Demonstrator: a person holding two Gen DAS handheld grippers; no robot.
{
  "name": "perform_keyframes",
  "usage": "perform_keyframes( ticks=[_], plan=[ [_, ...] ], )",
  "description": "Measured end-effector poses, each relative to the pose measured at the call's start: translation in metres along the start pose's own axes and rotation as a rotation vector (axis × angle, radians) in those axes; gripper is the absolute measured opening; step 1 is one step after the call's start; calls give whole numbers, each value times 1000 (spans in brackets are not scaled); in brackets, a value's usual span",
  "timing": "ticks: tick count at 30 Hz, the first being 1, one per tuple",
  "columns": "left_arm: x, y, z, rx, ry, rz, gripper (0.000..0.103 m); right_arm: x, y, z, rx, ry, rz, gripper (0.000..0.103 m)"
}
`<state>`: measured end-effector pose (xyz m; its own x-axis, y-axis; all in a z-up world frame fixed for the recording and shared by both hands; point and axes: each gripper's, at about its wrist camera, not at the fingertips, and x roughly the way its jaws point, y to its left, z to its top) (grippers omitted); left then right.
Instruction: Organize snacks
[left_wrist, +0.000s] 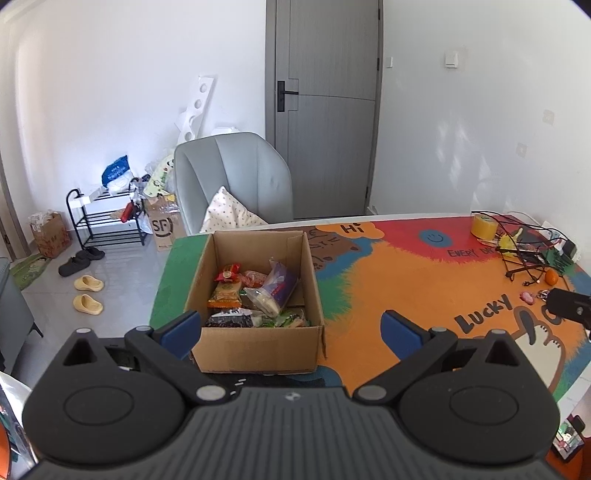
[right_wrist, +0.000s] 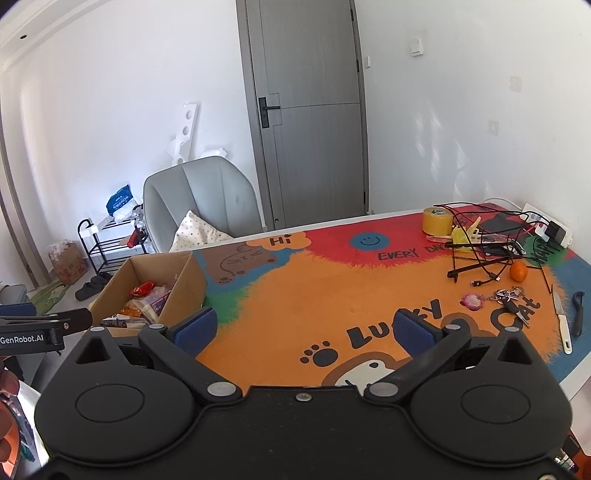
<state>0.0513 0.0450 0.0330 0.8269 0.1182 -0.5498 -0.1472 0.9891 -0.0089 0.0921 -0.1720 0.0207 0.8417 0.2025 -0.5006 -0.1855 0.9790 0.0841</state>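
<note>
I am hovering both grippers, left (left_wrist: 291, 334) and right (right_wrist: 304, 330), jaws apart and empty, beside the cardboard box (left_wrist: 258, 347) holding, seemingly, all the snack packets (left_wrist: 255, 299).

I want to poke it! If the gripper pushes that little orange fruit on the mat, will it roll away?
Probably a little. The orange looks round, so a nudge should roll it. The mat looks fuzzy, which would likely slow it, and the cables beside it might stop it.
</note>
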Motion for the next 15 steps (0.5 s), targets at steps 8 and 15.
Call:
perform_keyframes(
  ticks=[8, 15],
  plan=[
    [2, 0, -2, 7, 8, 5, 103, -1, 2, -1, -3, -3, -2, 103],
    [2, -2, -2, 12, 9, 4, 103, -1, 2, -1, -1, -2, -1, 103]
  ],
)
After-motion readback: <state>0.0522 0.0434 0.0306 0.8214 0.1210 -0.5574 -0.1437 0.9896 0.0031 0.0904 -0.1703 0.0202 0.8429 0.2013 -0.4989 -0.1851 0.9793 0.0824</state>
